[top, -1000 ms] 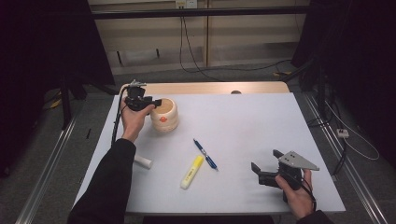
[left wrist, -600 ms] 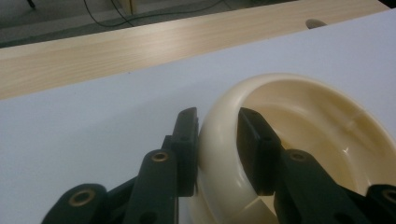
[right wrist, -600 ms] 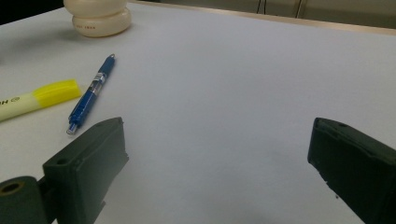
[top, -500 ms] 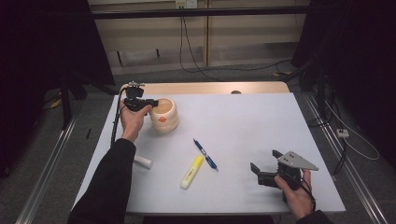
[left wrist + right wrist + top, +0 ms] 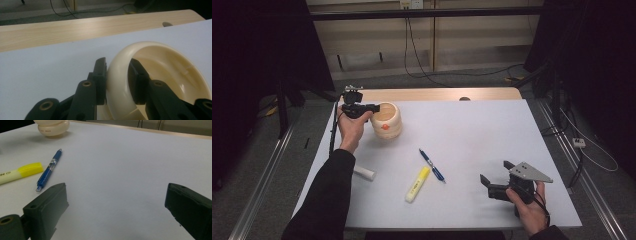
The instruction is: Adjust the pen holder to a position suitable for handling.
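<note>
— So, where does your left gripper (image 5: 116, 82) stand?

— It's at the far left of the table (image 5: 472, 135), pinching the cup (image 5: 386, 120). One jaw sits outside the cream rim, the other inside, both pressed to the wall. The cup rests on the white sheet near the far wooden edge.

— How will it handle?

— My guess is light, stiff plastic with a smooth, rounded lip, so it may slip or swivel in a one-sided pinch. You have it at the rim, which looks like the sensible place: the belly is too wide and curved for the jaws. Keep it level if you lift.

— What lies further right?

— A white stick (image 5: 363, 173) just beside your left sleeve, then a highlighter (image 5: 417, 184) and a pen (image 5: 432, 165) near mid-table, close together but apart. Your right gripper (image 5: 498, 181) rests low at the near right, jaws spread wide with nothing between them.

— Do the views differ?

— Yes. The left gripper view shows the jaws straddling the rim and the cup's bare inside; the high view only shows the gripper at the cup's left side, but adds an orange mark on its front. The right gripper view shows print on the highlighter and the cup's base beyond.
</note>
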`<state>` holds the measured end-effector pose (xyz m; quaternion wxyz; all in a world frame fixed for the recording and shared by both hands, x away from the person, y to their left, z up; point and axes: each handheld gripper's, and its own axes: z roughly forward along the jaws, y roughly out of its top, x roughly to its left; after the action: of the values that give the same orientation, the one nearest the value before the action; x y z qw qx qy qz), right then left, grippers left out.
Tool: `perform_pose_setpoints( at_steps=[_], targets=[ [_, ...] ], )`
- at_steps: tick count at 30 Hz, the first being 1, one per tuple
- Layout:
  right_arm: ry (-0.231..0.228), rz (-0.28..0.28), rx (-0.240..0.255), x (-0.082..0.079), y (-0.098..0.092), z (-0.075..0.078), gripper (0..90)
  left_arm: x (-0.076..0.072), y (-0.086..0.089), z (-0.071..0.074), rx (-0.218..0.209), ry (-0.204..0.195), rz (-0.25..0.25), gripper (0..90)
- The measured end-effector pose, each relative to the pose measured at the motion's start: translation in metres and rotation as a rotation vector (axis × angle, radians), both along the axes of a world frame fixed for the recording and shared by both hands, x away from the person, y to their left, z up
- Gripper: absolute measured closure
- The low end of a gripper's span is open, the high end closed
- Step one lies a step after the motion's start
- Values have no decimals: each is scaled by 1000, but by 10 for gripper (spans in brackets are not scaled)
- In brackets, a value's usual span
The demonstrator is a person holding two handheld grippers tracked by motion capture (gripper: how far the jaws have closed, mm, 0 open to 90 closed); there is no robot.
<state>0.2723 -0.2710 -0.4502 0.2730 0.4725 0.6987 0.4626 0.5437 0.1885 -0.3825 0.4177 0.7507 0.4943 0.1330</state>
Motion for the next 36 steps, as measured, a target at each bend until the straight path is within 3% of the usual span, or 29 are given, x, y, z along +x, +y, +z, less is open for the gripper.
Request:
perform_pose_setpoints(
  at_steps=[5, 9, 20, 36],
  targets=[
    [1, 0, -1, 0, 0, 0, 43, -5, -5, 6, -37, -11, -2, 706],
    [2, -1, -2, 0, 0, 0, 43, -10, -16, 12, -64, -19, -33, 708],
    [1, -1, -2, 0, 1, 0, 43, -23, -54, 26, -66, -42, -112, 708],
    [2, 1, 0, 0, 1, 0, 43, -26, -95, 24, -82, -27, -149, 707]
  ],
)
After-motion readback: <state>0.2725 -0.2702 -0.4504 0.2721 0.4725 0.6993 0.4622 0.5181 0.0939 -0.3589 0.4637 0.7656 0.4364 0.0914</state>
